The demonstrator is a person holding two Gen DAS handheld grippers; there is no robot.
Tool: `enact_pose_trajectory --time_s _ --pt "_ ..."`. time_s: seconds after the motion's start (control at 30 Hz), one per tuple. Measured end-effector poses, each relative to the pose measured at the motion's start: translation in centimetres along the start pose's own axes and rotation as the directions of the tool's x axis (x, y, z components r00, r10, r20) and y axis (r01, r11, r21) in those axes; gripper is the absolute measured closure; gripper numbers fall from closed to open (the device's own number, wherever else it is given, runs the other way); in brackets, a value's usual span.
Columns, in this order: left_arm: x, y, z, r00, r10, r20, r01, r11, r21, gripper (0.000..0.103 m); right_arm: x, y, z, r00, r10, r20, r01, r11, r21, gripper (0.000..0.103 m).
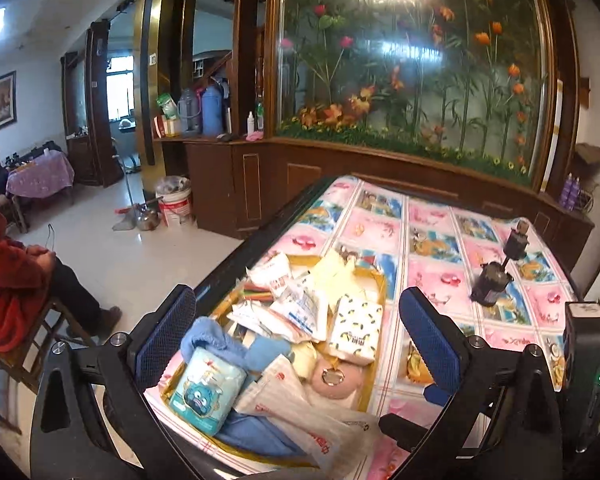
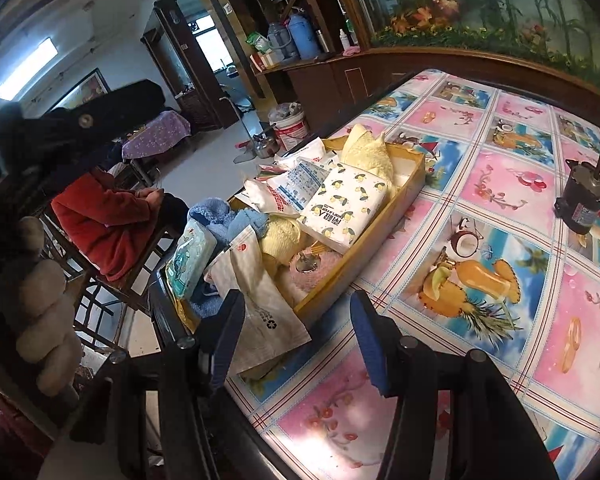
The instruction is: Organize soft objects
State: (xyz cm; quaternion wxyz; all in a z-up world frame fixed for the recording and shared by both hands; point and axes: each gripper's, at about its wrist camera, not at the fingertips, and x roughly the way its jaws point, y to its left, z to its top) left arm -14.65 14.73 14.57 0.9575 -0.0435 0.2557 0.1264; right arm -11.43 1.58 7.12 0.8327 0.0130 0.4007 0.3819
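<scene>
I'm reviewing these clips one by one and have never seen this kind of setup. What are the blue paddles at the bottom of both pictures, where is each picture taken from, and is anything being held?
There is no robot here: a person holds a two-finger gripper in each hand, and each gripper carries a wide-angle camera looking along its fingers. The blue paddles are those fingers. One picture comes from the left gripper, the other from the right gripper. Both are open and hold nothing.

On the flowered tablecloth stands a shallow yellow box full of soft things: a lemon-print tissue pack, a blue towel, a cartoon wipes pack, yellow cloth and plastic bags. A small dark motor stands apart on the cloth.
</scene>
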Motion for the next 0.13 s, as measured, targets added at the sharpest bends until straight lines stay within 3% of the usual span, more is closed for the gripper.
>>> enact_pose_trajectory --time_s 0.13 --pt "1.1 -2.2 -0.2 0.995 -0.003 -0.1 0.007 0.999 0.035 0.0 -0.5 -1.0 -0.5 1.0 -0.029 0.004 0.029 0.999 0.031 0.048"
